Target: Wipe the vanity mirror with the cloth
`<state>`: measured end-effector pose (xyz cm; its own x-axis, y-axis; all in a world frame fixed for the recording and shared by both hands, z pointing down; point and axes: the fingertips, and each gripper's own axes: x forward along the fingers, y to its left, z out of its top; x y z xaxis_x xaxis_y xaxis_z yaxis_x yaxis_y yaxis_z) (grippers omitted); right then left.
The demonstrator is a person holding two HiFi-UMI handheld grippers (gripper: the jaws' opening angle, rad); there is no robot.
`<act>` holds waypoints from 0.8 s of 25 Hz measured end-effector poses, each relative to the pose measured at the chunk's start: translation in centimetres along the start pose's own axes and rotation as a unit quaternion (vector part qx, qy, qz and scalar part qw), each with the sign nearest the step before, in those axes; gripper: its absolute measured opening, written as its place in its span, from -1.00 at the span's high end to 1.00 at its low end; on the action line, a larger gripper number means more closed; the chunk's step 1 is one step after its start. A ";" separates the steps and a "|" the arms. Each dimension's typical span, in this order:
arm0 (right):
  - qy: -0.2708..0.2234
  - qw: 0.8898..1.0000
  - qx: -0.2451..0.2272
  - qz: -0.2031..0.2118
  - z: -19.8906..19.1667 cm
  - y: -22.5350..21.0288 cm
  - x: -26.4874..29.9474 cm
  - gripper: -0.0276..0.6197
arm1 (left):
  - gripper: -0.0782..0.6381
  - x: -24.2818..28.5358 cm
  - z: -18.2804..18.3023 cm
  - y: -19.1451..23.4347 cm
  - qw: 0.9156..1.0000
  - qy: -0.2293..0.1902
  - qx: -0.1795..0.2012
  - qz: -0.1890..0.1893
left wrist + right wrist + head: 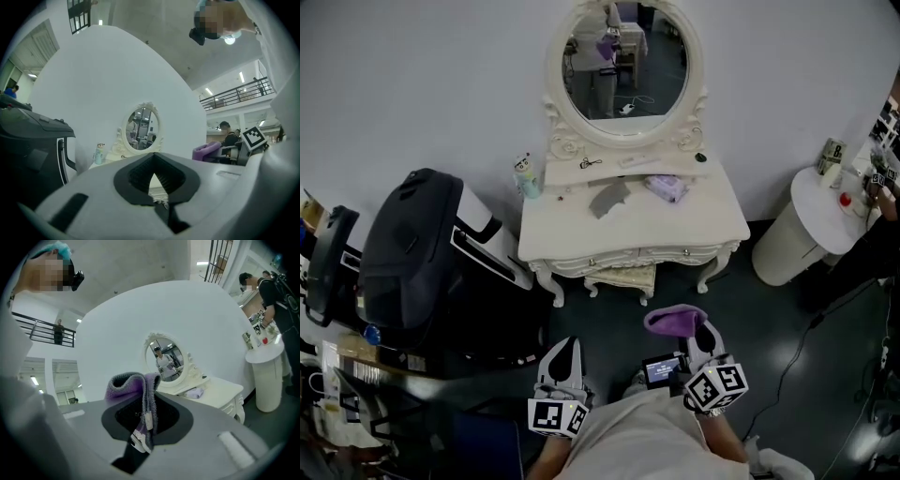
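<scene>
R claw (146, 404) is clamping shut on the purple cloth (133, 383). In the right gripper view the cloth is bunching above the pads and hanging down between them. L claw (153, 161) is sitting w/ pads together at the tips, nothing between them. Both claws are being held low, close to the person's body, in front of the vanity. They are side by side and not touching each other.

Vanity mirror (625, 67), oval in an ornate white frame, is standing upright at the back of the white surface (562, 234), against the wall. Cloth is sitting well apart from the glass, no contact.

On the surface: grey rag (607, 198) is lying approx. centre, w/ a lilac item (666, 187) near it on the right. Small pale bottle (526, 175) is standing at the rear left corner. Padded stool (621, 277) is sitting tucked under the front edge. Large black-and-white machine (417, 253) is standing left of the vanity. Round white side table (806, 220) is standing to the right, carrying small items too small to identify.
</scene>
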<state>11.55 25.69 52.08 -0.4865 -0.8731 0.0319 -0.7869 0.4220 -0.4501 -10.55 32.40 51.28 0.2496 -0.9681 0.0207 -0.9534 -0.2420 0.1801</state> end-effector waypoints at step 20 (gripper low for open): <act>0.021 0.999 0.009 -0.041 2.5 -10.2 9.4 0.75 | 0.78 15.7 -1.8 -0.1 0.999 0.030 -0.021 -0.018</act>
<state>15.92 12.54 54.74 -0.4361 -0.8936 0.1059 -0.8181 0.3447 -0.4604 -6.19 17.37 53.39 0.2954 -0.9526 0.0726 -0.9357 -0.2731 0.2233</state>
